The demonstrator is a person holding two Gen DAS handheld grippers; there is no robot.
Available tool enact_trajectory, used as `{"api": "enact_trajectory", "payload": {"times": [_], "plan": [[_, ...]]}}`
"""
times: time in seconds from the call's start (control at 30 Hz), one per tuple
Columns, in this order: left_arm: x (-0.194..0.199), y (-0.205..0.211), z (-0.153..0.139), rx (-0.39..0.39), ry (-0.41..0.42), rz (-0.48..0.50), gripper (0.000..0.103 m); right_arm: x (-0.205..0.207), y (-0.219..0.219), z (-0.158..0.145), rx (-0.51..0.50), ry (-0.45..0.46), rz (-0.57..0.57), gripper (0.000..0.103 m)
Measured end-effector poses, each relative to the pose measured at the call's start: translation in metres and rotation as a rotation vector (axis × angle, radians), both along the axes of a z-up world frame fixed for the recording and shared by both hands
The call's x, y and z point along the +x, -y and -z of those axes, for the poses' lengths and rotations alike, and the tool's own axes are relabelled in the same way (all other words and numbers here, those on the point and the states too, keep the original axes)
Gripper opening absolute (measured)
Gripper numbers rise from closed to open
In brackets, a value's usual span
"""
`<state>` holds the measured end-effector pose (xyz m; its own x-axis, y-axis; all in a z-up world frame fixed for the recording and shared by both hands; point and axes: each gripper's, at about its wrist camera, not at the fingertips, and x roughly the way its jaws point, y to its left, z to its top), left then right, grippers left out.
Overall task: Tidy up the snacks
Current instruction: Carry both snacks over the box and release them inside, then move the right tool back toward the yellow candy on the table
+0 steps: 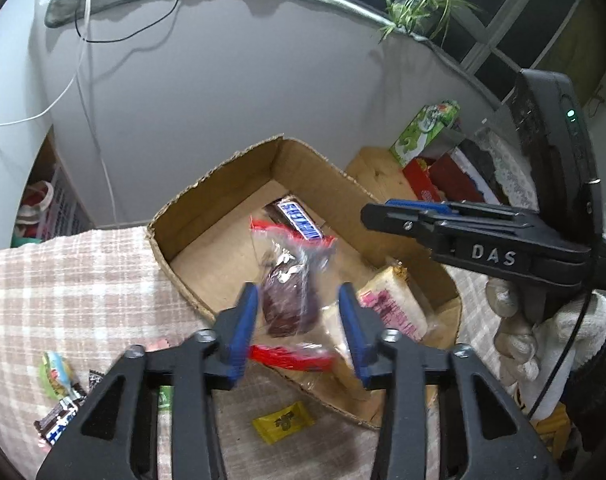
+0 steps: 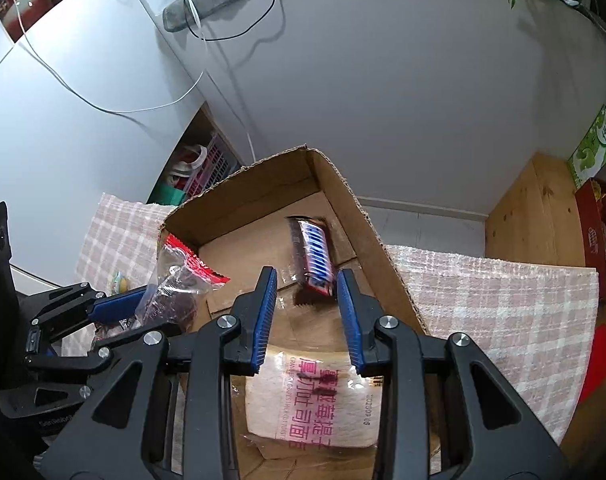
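Overhead, both grippers' fingers (image 1: 247, 320) (image 2: 265, 312) released, tilted steeply down over the cardboard box (image 1: 239, 168).

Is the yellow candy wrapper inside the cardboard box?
No, the yellow wrapper lies on the checked cloth outside the cardboard box.

My right gripper (image 2: 305, 312) hangs over the cardboard box (image 2: 259, 196), jaws apart, nothing between the pads. Chocolate bar (image 2: 311, 254) lies in the box beyond the fingertips; wrapped bread slice (image 2: 315, 408) below them. At left, the left gripper (image 2: 115, 308) touches a clear red-edged snack bag (image 2: 175, 284).
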<state>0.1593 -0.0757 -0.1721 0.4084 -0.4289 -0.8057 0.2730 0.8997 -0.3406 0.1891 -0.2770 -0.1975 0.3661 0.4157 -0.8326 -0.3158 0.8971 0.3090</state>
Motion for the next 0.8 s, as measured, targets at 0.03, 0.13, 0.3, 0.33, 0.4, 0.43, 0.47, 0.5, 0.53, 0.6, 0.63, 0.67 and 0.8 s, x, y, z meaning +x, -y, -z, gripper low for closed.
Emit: {"api": "enact_trajectory", "payload": {"times": [0.03, 0.13, 0.3, 0.33, 0.4, 0.43, 0.47, 0.5, 0.53, 0.6, 0.63, 0.67, 0.8], "plan": [[-0.001, 0.001, 0.0, 0.002, 0.0, 0.004, 0.042, 0.0, 0.0, 0.0, -0.001, 0.001, 0.002, 0.034], [-0.003, 0.0, -0.001, 0.011, 0.005, 0.003, 0.042, -0.001, 0.004, 0.0, 0.004, 0.008, 0.02, 0.053], [-0.007, -0.005, -0.003, 0.013, 0.013, -0.006, 0.042, -0.005, 0.006, -0.001, 0.015, 0.004, 0.017, 0.054], [-0.008, -0.007, -0.003, 0.014, 0.016, -0.007, 0.042, -0.006, 0.006, -0.001, 0.015, 0.005, 0.015, 0.054], [-0.012, -0.013, -0.005, 0.015, 0.023, -0.012, 0.042, -0.009, 0.005, -0.003, 0.021, 0.008, 0.009, 0.054], [-0.014, -0.017, -0.007, 0.014, 0.025, -0.019, 0.042, -0.012, 0.004, -0.005, 0.027, 0.011, 0.003, 0.054], [-0.017, -0.022, -0.008, 0.009, 0.028, -0.031, 0.042, -0.014, 0.003, -0.006, 0.031, 0.013, -0.002, 0.054], [-0.019, -0.027, -0.01, 0.003, 0.029, -0.04, 0.042, -0.018, 0.001, -0.008, 0.031, 0.017, -0.008, 0.054], [-0.022, -0.033, -0.011, -0.001, 0.031, -0.049, 0.042, -0.022, -0.001, -0.01, 0.029, 0.025, -0.015, 0.054], [-0.028, -0.046, -0.014, -0.001, 0.038, -0.072, 0.042, -0.032, -0.005, -0.015, 0.034, 0.042, -0.028, 0.054], [-0.031, -0.052, -0.016, -0.001, 0.04, -0.083, 0.042, -0.038, -0.006, -0.018, 0.044, 0.048, -0.035, 0.054], [-0.036, -0.06, -0.018, -0.003, 0.045, -0.096, 0.042, -0.045, -0.008, -0.021, 0.054, 0.056, -0.042, 0.054], [-0.056, -0.091, -0.025, -0.004, 0.061, -0.153, 0.042, -0.078, -0.015, -0.032, 0.077, 0.09, -0.083, 0.054]]}}
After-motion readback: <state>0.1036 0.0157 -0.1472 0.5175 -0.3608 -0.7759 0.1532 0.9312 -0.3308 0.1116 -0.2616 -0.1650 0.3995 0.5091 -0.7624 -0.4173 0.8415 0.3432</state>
